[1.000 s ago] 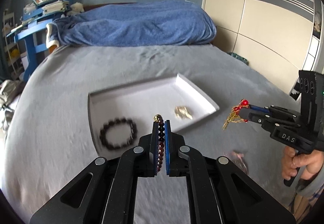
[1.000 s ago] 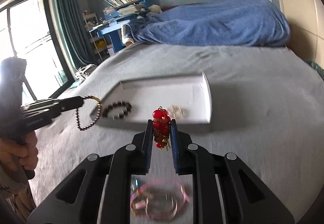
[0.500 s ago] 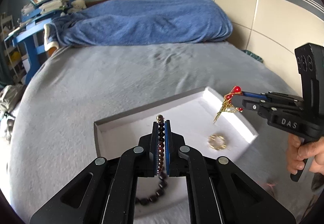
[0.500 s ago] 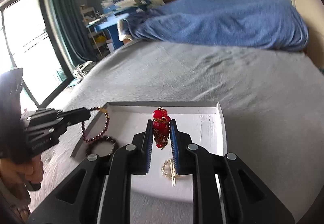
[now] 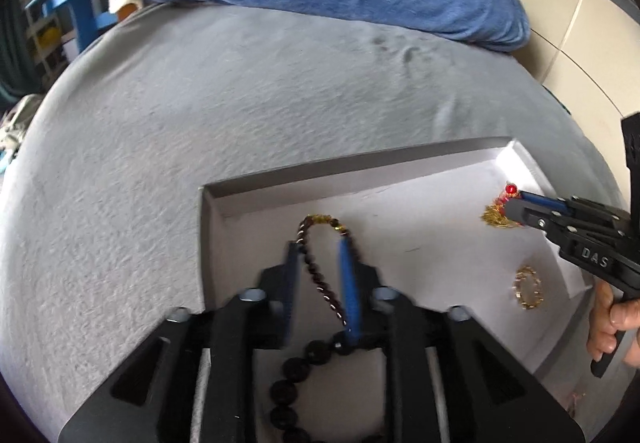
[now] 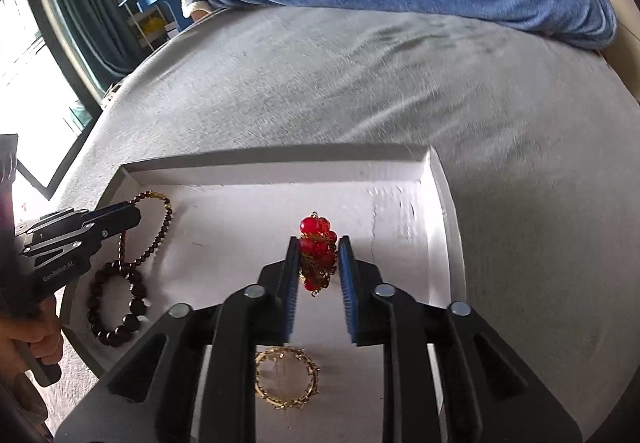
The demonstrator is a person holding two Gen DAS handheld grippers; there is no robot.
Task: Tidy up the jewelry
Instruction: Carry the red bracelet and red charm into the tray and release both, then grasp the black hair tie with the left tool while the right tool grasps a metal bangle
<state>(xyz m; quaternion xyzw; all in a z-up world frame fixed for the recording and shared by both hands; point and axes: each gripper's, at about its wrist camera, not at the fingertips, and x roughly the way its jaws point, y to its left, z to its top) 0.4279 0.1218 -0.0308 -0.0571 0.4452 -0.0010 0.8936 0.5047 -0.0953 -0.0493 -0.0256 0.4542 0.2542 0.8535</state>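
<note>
- So both grippers sit over the shallow white cardboard tray [image 6: 438, 179] on the grey bedspread [image 5: 248, 91], and it looks like the drop-off step of sorting the jewelry.
- The left gripper [image 5: 320, 275] has its jaws apart, and the thin dark-red beaded bracelet with a gold clasp [image 5: 320, 243] runs loose between them. It seems draped onto the tray floor, though whether it touches a blue pad is hard to call.
- From the right wrist view that same bracelet loops around the left gripper's tip near the tray's left wall.
- The right gripper [image 6: 319, 263] also has its jaws spread. The red bead cluster on a gold chain [image 6: 317, 247] sits in the gap and there's daylight on both sides, so it looks released rather than pinched.
- Also in the tray: a chunky black beaded bracelet [image 6: 116, 303] by the left edge, and a gold chain-link ring-shaped bracelet [image 6: 286, 379] under the right gripper's body.
- Next move, best guess: lift both grippers straight up and back so the pads clear the pieces without dragging them.
- Watch out: the thin bracelet could snag on the left jaws, and the gold chain on the red cluster could catch a pad edge and get pulled out of the tray.
</note>
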